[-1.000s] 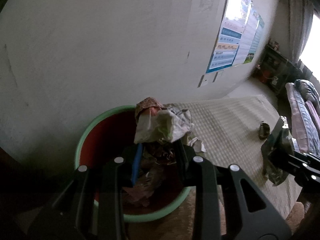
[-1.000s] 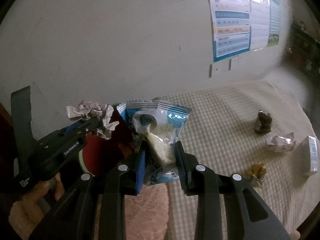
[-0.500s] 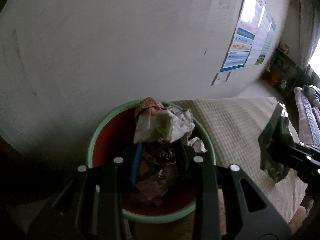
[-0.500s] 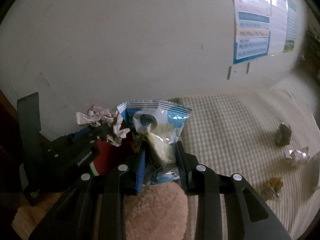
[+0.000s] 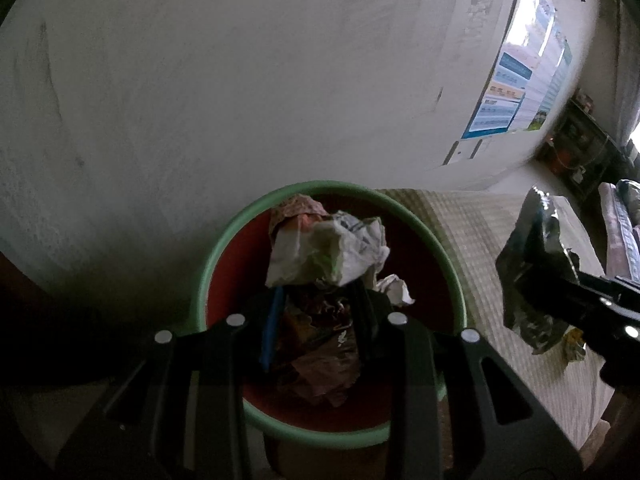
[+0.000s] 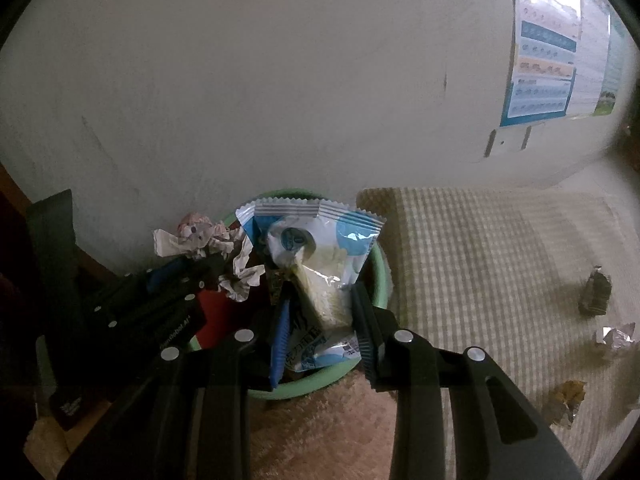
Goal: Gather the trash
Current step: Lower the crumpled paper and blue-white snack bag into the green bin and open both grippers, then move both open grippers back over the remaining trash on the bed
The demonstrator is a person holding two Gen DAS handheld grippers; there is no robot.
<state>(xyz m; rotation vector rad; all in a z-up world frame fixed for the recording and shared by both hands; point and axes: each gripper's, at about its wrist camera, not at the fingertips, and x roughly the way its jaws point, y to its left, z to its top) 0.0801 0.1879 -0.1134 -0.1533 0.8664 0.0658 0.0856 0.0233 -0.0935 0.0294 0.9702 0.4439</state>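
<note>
A red bin with a green rim [image 5: 448, 256] stands against the wall, with several wrappers inside. My left gripper [image 5: 318, 320] is shut on a crumpled white paper wad [image 5: 332, 248] and holds it right over the bin; it also shows in the right wrist view [image 6: 200, 240]. My right gripper [image 6: 320, 320] is shut on a blue and white snack wrapper [image 6: 316, 248] over the bin's rim [image 6: 380, 276]. In the left wrist view the wrapper's dark back [image 5: 532, 268] hangs to the right of the bin.
A checked mat [image 6: 480, 260] runs right of the bin with loose trash on it: a dark crumpled piece [image 6: 596, 290], a silver foil wad [image 6: 614, 336] and a yellowish wrapper [image 6: 566, 394]. A pink rug [image 6: 320, 432] lies below. A poster [image 6: 548, 76] hangs on the wall.
Both grippers have moved left toward the bin with their loads. The bin is now centred under the left gripper, and the right gripper's wrapper has come over the rim.
</note>
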